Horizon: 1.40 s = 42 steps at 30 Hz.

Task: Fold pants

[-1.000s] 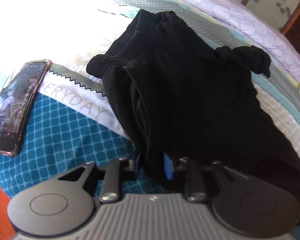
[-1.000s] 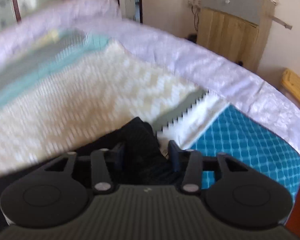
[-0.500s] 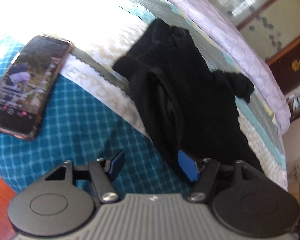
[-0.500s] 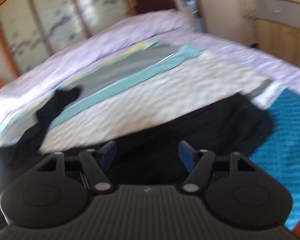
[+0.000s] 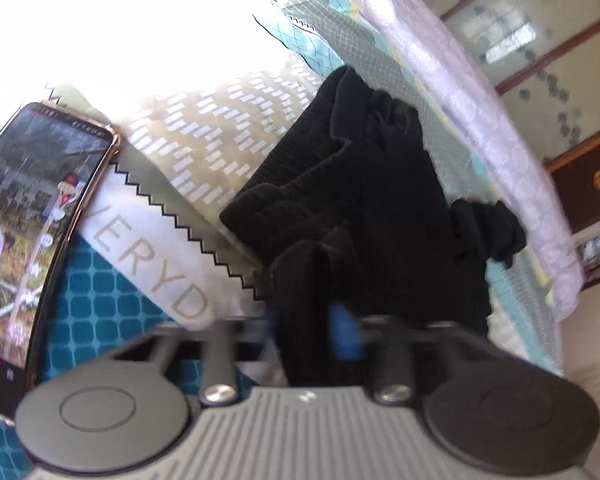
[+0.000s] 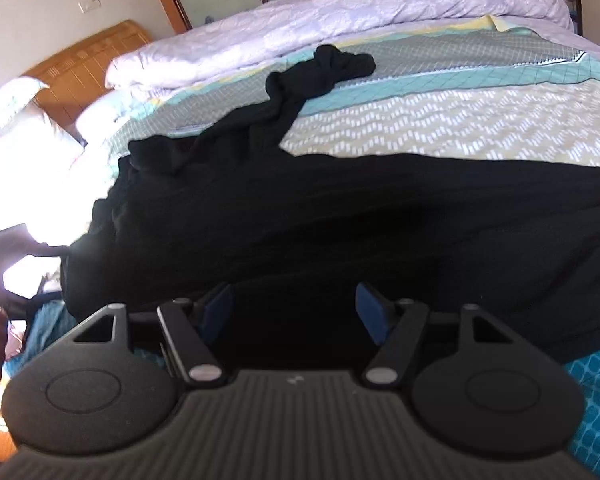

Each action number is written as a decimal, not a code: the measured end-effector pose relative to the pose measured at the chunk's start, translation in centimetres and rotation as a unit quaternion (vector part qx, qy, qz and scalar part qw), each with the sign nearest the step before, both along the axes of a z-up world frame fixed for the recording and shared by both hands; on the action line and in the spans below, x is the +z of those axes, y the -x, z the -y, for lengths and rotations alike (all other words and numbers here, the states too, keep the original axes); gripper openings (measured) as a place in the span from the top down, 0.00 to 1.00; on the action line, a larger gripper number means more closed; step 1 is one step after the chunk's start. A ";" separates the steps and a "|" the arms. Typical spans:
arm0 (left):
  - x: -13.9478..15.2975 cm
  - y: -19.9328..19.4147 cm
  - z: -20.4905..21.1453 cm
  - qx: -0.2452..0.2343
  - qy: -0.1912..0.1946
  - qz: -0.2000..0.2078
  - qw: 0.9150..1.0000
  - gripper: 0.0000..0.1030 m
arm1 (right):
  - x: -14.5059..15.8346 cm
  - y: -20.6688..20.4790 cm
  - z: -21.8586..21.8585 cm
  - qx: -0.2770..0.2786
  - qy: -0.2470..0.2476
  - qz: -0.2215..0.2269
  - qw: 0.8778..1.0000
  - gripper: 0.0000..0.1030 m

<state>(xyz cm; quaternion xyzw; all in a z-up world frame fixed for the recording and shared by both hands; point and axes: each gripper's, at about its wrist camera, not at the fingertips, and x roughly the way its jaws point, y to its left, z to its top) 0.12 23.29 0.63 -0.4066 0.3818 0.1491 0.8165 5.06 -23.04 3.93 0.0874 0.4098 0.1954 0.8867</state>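
Nearby, a phone (image 5: 40, 232) lies left of the pants (image 5: 364, 208).

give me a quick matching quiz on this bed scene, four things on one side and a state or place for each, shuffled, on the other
Things:
1. left tongs
2. right tongs
3. smartphone
4. lilac quilt

States or places:
A. screen lit, lying on the bedspread
B. bunched along the far side of the bed
C. open above the black pants
D. shut on a bunch of black fabric

Pairs: 1-D, 2-C, 3-A, 4-B
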 end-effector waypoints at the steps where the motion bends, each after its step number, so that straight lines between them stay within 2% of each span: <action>1: 0.4 0.3 0.3 0.004 -0.019 -0.008 1.000 0.91 | -0.2 -0.1 0.0 -0.001 0.002 -0.006 1.000 0.33; 4: 2.2 3.0 0.5 0.016 -0.077 -0.012 0.997 0.91 | -0.8 0.2 0.2 -0.005 0.005 -0.019 1.000 0.33; 6: 2.4 5.4 -0.1 0.028 -0.065 -0.012 0.997 0.91 | -0.9 0.0 0.4 -0.006 0.000 -0.020 1.000 0.33; 8: 1.6 6.7 0.1 0.017 -0.057 -0.037 0.998 0.90 | -1.2 -0.2 0.6 -0.004 -0.007 -0.026 1.000 0.33; 9: 1.3 7.1 0.3 0.012 -0.063 -0.055 0.996 0.82 | -1.3 -0.5 0.7 -0.003 -0.011 -0.031 0.999 0.33; 10: 1.5 7.7 0.2 0.014 -0.058 -0.055 0.997 0.78 | -1.3 -0.7 0.9 -0.003 -0.016 -0.034 0.999 0.33; 12: 3.0 9.2 -0.6 0.038 -0.040 -0.034 0.998 0.67 | -0.7 -1.6 1.4 -0.002 -0.028 -0.028 0.999 0.33; 14: 5.6 9.4 -1.4 0.070 -0.068 0.005 0.995 0.67 | 0.4 -2.9 2.0 -0.004 -0.039 -0.010 0.999 0.33; 17: 8.9 5.3 -1.8 0.058 -0.123 0.058 0.989 0.67 | 2.1 -6.5 2.4 -0.009 -0.034 0.015 0.999 0.35; 18: 9.4 3.2 -1.6 0.047 -0.136 0.063 0.988 0.67 | 2.6 -8.3 2.5 -0.012 -0.029 0.018 0.999 0.40; 21: 9.2 -3.7 -0.4 0.004 -0.160 0.083 0.984 0.67 | 4.1 -14.3 2.0 -0.026 -0.029 0.022 0.999 0.63; 23: 7.9 -8.3 0.5 -0.017 -0.178 0.076 0.981 0.67 | 5.1 -18.5 1.4 -0.029 -0.039 0.034 0.998 0.64; 25: 5.6 -12.1 1.2 -0.026 -0.184 0.060 0.981 0.67 | 5.9 -23.0 0.3 -0.042 -0.038 0.045 0.997 0.62; 27: 3.1 -14.1 1.5 -0.018 -0.166 0.043 0.985 0.69 | 6.3 -27.6 -1.5 -0.050 -0.038 0.055 0.996 0.58; 29: 0.9 -14.4 1.8 -0.008 -0.143 0.042 0.989 0.69 | 6.5 -32.1 -4.0 -0.047 -0.031 0.059 0.997 0.48; 31: -1.1 -14.2 2.1 -0.003 -0.140 0.036 0.990 0.69 | 6.4 -36.4 -6.5 -0.040 -0.019 0.058 0.997 0.32; 33: -1.9 -13.8 3.0 -0.004 -0.180 0.058 0.982 0.68 | 5.9 -39.7 -9.3 -0.023 0.004 0.047 0.999 0.22; 35: -2.2 -13.8 4.0 -0.017 -0.216 0.063 0.974 0.63 | 4.1 -42.1 -12.3 -0.017 0.057 0.046 0.997 0.20; 36: -2.0 -13.8 4.3 -0.025 -0.218 0.071 0.973 0.57 | 3.1 -42.9 -13.4 -0.022 0.077 0.042 0.996 0.20; 37: -2.1 -13.8 4.2 -0.031 -0.212 0.082 0.973 0.56 | 1.7 -43.5 -13.7 -0.030 0.098 0.028 0.994 0.21; 38: -2.4 -13.7 3.9 -0.030 -0.201 0.090 0.975 0.56 | 0.2 -44.4 -14.1 -0.036 0.121 0.008 0.992 0.22; 39: -2.6 -13.6 3.5 -0.025 -0.187 0.099 0.977 0.56 | -1.1 -44.9 -14.1 -0.043 0.144 -0.005 0.989 0.39; 40: -2.7 -13.4 3.1 -0.022 -0.175 0.107 0.979 0.56 | -1.9 -45.2 -13.7 -0.051 0.159 -0.011 0.986 0.83; 41: -2.8 -13.3 2.9 -0.020 -0.168 0.111 0.979 0.56 | -1.9 -44.8 -12.5 -0.068 0.146 -0.005 0.987 0.90; 42: -2.6 -13.3 2.8 -0.020 -0.167 0.113 0.979 0.56 | -1.2 -44.4 -11.0 -0.088 0.116 0.012 0.989 0.90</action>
